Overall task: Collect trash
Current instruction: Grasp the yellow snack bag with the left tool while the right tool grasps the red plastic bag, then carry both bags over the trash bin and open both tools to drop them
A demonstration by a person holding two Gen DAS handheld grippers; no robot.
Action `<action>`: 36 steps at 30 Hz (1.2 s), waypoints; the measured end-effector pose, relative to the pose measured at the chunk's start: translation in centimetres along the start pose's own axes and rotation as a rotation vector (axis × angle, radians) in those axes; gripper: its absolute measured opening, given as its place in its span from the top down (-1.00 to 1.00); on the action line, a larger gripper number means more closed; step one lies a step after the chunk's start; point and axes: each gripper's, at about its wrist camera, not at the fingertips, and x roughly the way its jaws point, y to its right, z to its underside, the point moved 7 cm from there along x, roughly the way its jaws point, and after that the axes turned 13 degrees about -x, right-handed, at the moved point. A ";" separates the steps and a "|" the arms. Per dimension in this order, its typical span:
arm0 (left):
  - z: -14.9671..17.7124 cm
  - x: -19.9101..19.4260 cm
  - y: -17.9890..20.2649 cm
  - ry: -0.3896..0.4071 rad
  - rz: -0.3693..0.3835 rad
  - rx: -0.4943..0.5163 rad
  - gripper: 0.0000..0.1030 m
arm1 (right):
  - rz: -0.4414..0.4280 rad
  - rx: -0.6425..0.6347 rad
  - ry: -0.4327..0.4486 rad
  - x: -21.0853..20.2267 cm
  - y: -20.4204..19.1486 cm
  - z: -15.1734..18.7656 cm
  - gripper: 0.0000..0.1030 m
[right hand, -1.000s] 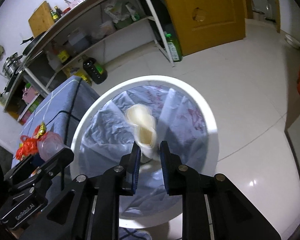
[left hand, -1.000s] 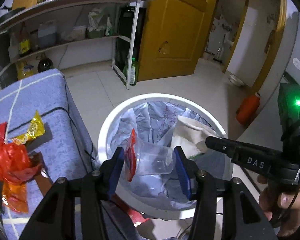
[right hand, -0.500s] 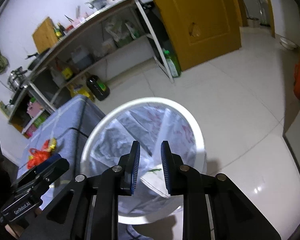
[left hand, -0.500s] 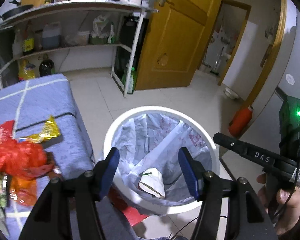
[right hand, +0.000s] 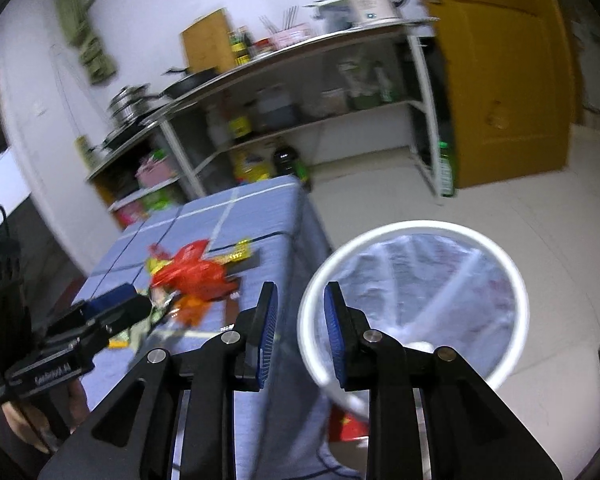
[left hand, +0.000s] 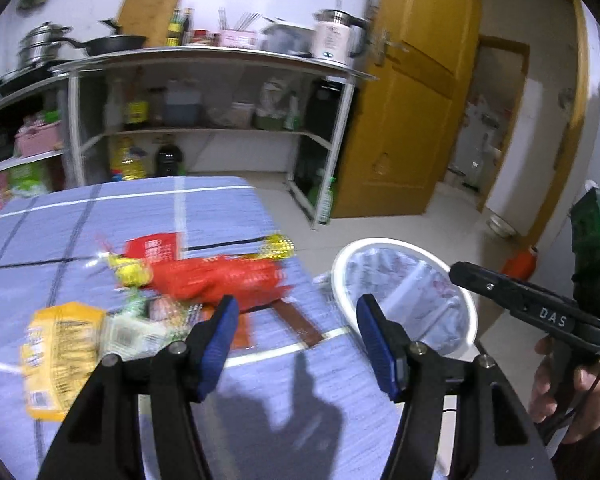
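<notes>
A heap of wrappers lies on the blue checked tablecloth (left hand: 204,208): a red plastic bag (left hand: 224,282), a yellow packet (left hand: 58,356) and a gold wrapper (left hand: 278,246). The heap also shows in the right wrist view (right hand: 192,276). The white trash bin (left hand: 404,296) with a pale liner stands on the floor right of the table, also in the right wrist view (right hand: 416,300). My left gripper (left hand: 294,344) is open and empty above the table's near edge. My right gripper (right hand: 300,336) is open and empty, between table edge and bin rim.
A metal shelf rack (left hand: 204,92) with pots, bottles and a kettle stands behind the table. A yellow door (left hand: 404,120) is at the right. An orange container (left hand: 520,262) stands on the floor beyond the bin. A red scrap (right hand: 348,426) lies on the floor beside the bin.
The left gripper let the clear cup fall into the bin, opened and swung left over the table. The right gripper dropped the paper cup, opened a little and pulled back from the bin.
</notes>
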 end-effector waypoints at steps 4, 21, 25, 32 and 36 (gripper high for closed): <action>-0.6 -2.0 -4.6 0.033 -0.068 -0.041 -0.23 | -0.048 -0.070 -0.031 2.4 -3.8 -0.2 0.34; -0.2 -0.5 -18.9 -0.029 -0.298 -0.183 -0.30 | -0.103 -0.272 -0.152 13.6 -8.9 -1.4 -0.03; 0.3 0.3 -19.8 -0.052 -0.318 -0.202 -0.36 | -0.123 -0.287 -0.170 15.0 -8.9 -1.6 -0.04; 0.5 1.0 -20.3 -0.084 -0.327 -0.227 -0.44 | -0.153 -0.337 -0.216 16.8 -9.8 -1.5 -0.04; 1.0 1.5 -20.1 -0.120 -0.307 -0.239 -0.44 | -0.166 -0.356 -0.258 17.4 -10.4 -1.0 -0.04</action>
